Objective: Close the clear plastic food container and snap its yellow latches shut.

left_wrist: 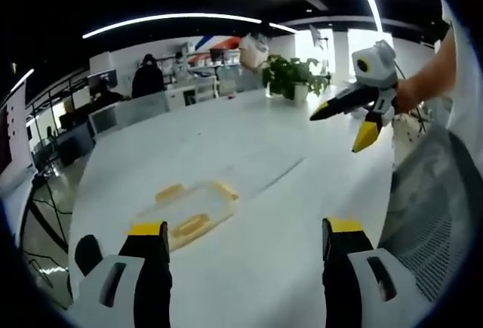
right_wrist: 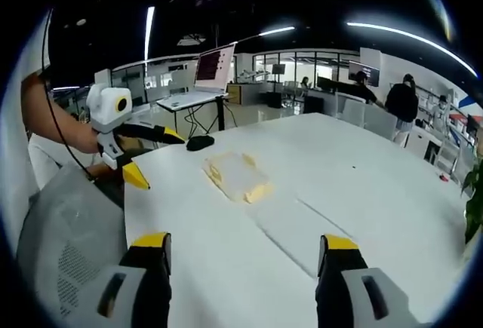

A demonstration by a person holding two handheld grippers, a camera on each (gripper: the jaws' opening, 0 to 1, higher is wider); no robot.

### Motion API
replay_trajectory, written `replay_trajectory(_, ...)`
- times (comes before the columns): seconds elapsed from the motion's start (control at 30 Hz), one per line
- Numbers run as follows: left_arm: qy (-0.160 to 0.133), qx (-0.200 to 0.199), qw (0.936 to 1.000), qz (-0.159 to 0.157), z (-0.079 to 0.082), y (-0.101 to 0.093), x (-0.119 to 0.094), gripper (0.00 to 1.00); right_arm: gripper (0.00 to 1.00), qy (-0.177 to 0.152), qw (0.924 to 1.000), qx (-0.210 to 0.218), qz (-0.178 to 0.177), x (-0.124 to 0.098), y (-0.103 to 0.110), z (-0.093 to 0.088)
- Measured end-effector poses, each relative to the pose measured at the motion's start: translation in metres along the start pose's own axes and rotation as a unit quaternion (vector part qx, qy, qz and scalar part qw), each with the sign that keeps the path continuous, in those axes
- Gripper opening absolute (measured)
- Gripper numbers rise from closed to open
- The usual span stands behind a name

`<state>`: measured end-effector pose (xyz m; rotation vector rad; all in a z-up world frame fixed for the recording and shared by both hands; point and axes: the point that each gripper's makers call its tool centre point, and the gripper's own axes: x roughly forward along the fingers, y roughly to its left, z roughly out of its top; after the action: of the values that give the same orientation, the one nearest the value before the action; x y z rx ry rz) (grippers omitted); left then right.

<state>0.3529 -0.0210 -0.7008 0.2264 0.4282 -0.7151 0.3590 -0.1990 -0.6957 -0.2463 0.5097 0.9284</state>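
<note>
Meanwhile, Both Grippers Wait Above the Table

We hold our left gripper [left_wrist: 245,230] with its jaws spread wide and nothing between them. Our right gripper [right_wrist: 245,243] is spread the same way, also empty. The clear plastic food container [left_wrist: 189,213] lies flat on the white table [left_wrist: 249,154], ahead of both grippers and touching neither. Its yellow latches [left_wrist: 192,225] show along the edges. A potted plant [left_wrist: 293,76] stands at the far end.

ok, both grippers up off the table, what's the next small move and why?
Probably bring the left gripper down toward the container. Both grippers are open and empty, the right gripper held high above the table, and the container lies flat, untouched, nearest the left jaws.
</note>
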Motion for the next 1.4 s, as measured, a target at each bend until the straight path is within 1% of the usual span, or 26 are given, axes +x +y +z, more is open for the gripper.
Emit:
replay_trajectory(0.17,0.001,0.003,1.0000,-0.001,0.000,0.004,0.002,0.82,0.78,0.004,1.0000,-0.004,0.005,0.005,-0.001,0.001)
replay_trajectory(0.27,0.003,0.007,1.0000,-0.001,0.001,0.008,0.003,0.81,0.78,0.001,1.0000,-0.003,0.007,0.008,-0.002,0.005)
replay_trajectory(0.53,0.012,0.015,0.9998,-0.005,-0.001,0.020,0.006,0.80,0.77,0.009,0.9997,-0.018,0.015,0.019,-0.005,0.010)
replay_trajectory(0.63,0.012,0.017,0.9998,-0.005,-0.002,0.022,0.006,0.79,0.76,0.011,0.9995,-0.024,0.018,0.021,-0.005,0.009)
replay_trajectory(0.73,0.016,0.023,0.9996,-0.008,-0.003,0.025,0.007,0.78,0.76,0.015,0.9995,-0.020,0.021,0.024,-0.006,0.006)
replay_trajectory(0.83,0.019,0.024,0.9995,-0.010,-0.006,0.028,0.008,0.78,0.76,0.018,0.9994,-0.018,0.022,0.026,-0.007,0.004)
replay_trajectory(1.0,0.029,0.031,0.9990,-0.013,-0.012,0.031,0.010,0.79,0.75,0.025,0.9989,-0.027,0.028,0.032,-0.006,0.003)
replay_trajectory(1.17,0.036,0.039,0.9984,-0.018,-0.016,0.034,0.013,0.79,0.75,0.028,0.9984,-0.036,0.034,0.038,-0.008,0.007)
replay_trajectory(1.4,0.037,0.047,0.9980,-0.021,-0.016,0.041,0.016,0.78,0.75,0.033,0.9973,-0.051,0.042,0.048,-0.012,0.015)
